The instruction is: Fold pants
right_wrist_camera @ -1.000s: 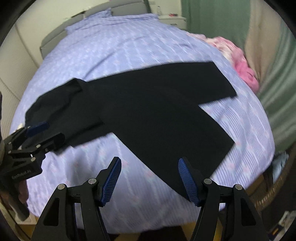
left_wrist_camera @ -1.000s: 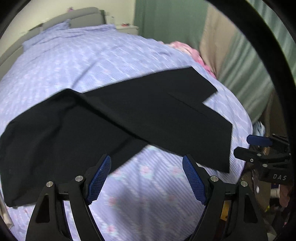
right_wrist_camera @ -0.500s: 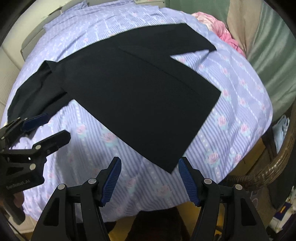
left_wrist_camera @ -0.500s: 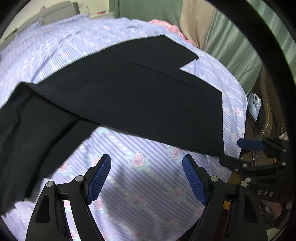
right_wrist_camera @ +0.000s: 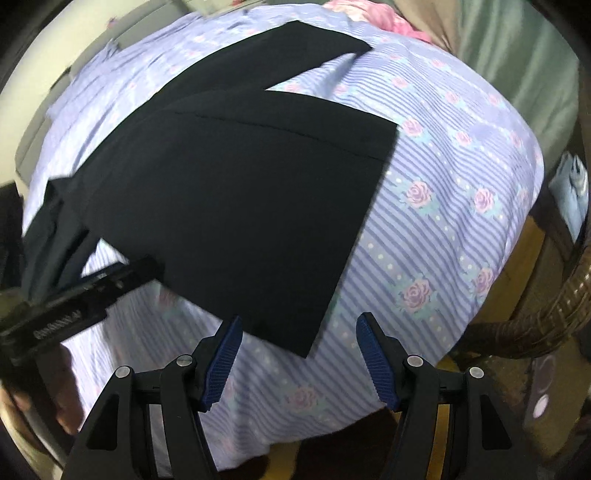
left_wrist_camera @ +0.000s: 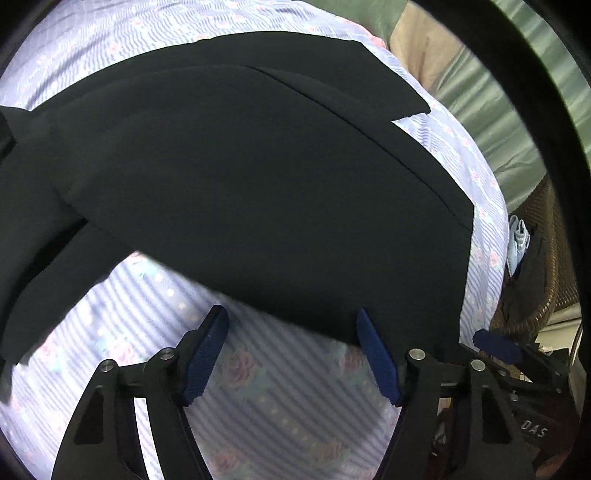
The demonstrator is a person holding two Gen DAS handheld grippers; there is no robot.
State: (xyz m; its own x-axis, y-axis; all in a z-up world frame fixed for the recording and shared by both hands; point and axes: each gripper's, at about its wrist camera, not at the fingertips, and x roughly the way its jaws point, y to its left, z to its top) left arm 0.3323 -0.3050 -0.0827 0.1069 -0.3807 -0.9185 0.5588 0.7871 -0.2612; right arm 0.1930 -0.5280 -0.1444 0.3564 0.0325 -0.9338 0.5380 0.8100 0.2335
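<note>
The black pants (right_wrist_camera: 229, 192) lie flat on the bed (right_wrist_camera: 443, 229), legs splayed. Our right claw (right_wrist_camera: 297, 356) is spread at the near hem corner at 12 o'clock; our left claw (left_wrist_camera: 291, 352), equally spread, faces the same leg's edge. We should pinch both layers squarely before lifting.

Bed (right_wrist_camera: 443, 206) covered in a lilac striped sheet printed with roses. Pink cloth (right_wrist_camera: 373, 14) bunched at its far right edge. Green curtain (right_wrist_camera: 517, 66) hangs at right. Brown wicker basket (right_wrist_camera: 554, 310) stands near right, beside the bed; pale blue cloth (left_wrist_camera: 519, 240) inside it.
</note>
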